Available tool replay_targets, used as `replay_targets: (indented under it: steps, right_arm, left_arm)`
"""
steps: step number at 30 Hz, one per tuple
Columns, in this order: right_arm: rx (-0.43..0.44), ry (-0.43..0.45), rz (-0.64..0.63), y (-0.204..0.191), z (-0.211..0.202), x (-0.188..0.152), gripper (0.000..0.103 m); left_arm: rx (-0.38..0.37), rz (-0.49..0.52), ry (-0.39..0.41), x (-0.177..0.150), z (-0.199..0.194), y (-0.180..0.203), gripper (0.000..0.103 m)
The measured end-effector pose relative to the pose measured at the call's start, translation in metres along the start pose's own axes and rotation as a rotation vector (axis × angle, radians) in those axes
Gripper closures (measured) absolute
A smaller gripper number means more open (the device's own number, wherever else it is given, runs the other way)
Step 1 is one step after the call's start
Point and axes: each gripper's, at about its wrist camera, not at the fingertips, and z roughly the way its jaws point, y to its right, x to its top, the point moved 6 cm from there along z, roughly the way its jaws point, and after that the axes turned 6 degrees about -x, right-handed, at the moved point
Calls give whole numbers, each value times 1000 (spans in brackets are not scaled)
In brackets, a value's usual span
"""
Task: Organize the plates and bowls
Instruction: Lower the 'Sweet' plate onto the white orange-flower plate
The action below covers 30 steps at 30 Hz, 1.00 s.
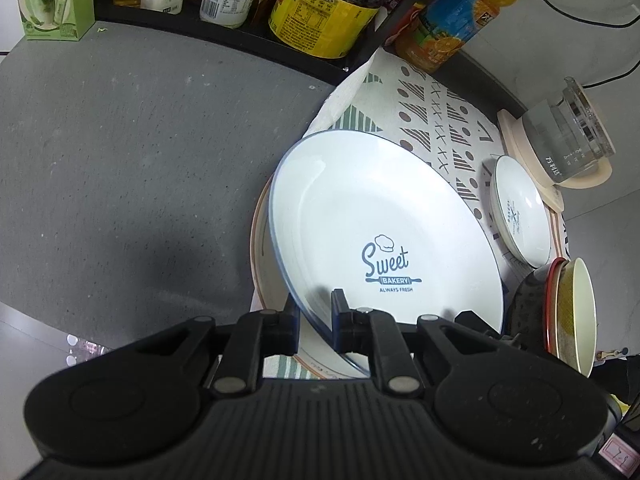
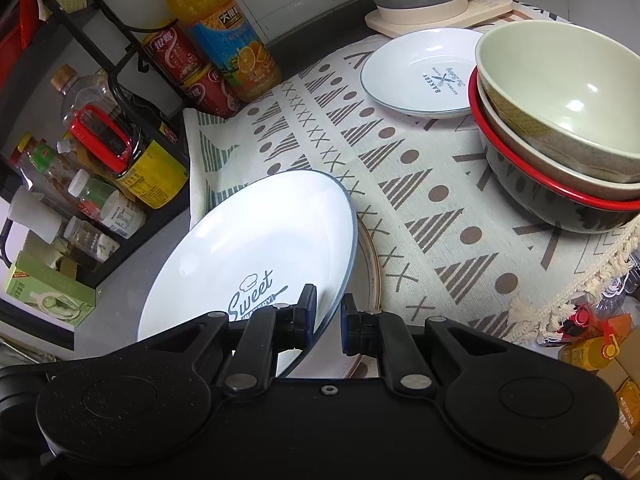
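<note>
1. Gripping the large white plate (image 1: 384,224) rim: left hand-held gripper (image 1: 316,312) and right hand-held gripper (image 2: 328,308), both narrowed onto it.
2. Plate tilted above a pink-rimmed plate (image 2: 370,248) on the patterned cloth (image 2: 420,200).
3. Small plate (image 2: 420,72) and stacked bowls (image 2: 560,128) sit further along the cloth; grey counter (image 1: 120,160) beside.

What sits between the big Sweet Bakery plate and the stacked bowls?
Only the patterned cloth, nothing standing on it, as the right wrist view shows. The small plate lies farther back, beside the stacked bowls, off that stretch from the big plate.
</note>
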Motion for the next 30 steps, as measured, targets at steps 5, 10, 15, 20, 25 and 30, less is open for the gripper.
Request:
replay_targets:
  steps: [5,10,15,20,25,30]
  right_arm:
    - [-3,-8,-8,1,3,0,92]
    - [-19,-13,-11,5,6,-1,93]
    - [-36,-13,-19,7,7,1,94]
    - [-38,-10,-19,9,8,2,94]
    - [-44,-6,-24,9,9,6,95]
    - [-48,6,-28,9,7,11,96]
  left_arm:
    - [7,-7,-11,-2,4,0,90]
    - [7,-21,-35,-5,11,2,90]
    - [-3,-30,-45,-7,15,1,89]
    - [0,-30,-59,-7,19,2,88]
    - [8,-34,-92,-5,21,3,86]
    - [47,-15,-87,2,16,1,86]
